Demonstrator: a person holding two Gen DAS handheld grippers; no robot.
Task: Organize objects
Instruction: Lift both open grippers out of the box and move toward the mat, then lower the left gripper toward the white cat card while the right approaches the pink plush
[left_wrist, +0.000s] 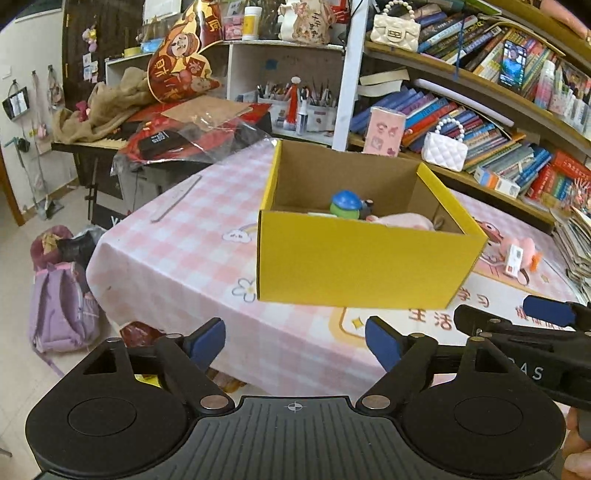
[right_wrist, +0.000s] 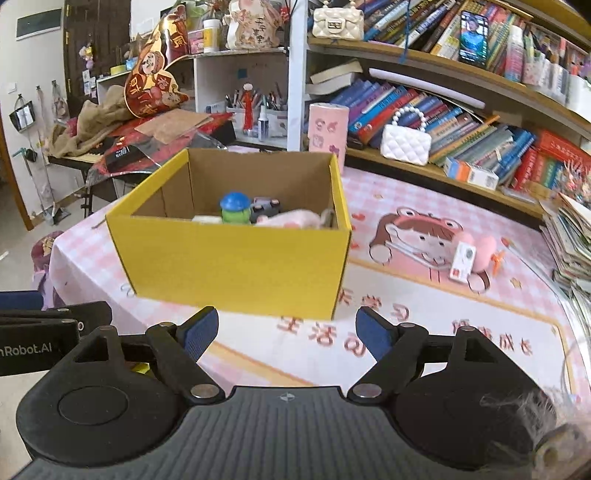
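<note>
Box (right_wrist: 236, 258) lies beyond the empty right gripper (right_wrist: 286, 338).

Crammed bookshelves (right_wrist: 461, 122) (curved by lens), cluttered side desk (left_wrist: 96, 142), tiled floor (left_wrist: 14, 295)

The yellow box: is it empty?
No: the yellow box holds a green toy with a blue cap and a pink plush.

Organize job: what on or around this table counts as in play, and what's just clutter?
In play:
- yellow box, open, toys already inside
- green figure with blue cap in the box
- pink plush toy with a tag, loose on the tablecloth right of the box

Lying about:
- white quilted bag on the lower shelf
- books
- purple backpack on the floor
</note>
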